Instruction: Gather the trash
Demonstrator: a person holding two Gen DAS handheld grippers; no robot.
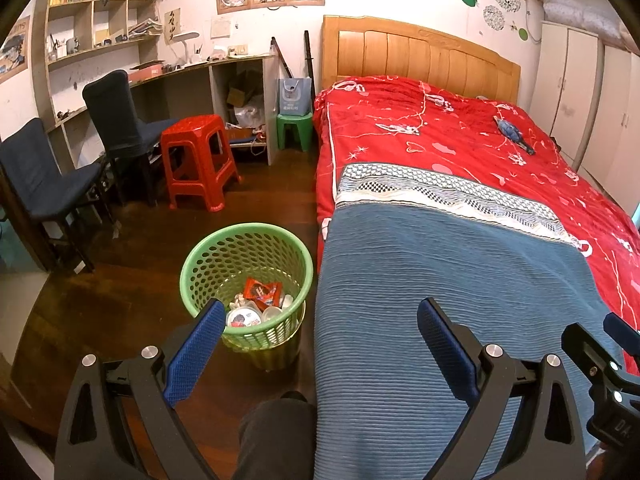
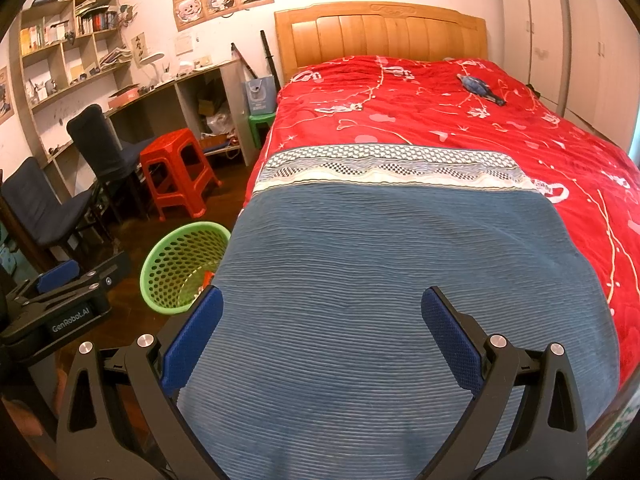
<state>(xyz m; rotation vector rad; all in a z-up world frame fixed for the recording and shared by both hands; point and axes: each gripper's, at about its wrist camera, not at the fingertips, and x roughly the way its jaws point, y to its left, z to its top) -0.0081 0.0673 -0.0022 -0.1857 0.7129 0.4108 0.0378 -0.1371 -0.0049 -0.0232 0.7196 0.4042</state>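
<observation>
Green bin [image 1: 246,280] beside the bed [image 1: 460,184] already holds wrappers [image 1: 262,294] and cups. Both my tongs, left [image 1: 320,344] and right [image 2: 320,332], gape apart, holding nothing. Bed looks mostly cleared; one blue item [image 1: 514,134] near the headboard, maybe trash, can't tell.

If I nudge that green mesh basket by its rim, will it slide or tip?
The green basket looks like thin perforated plastic, so probably light and easy to slide on the smooth wooden floor. It holds only a few wrappers and cups, so little ballast: a high push may tip it. The rim may flex.
</observation>
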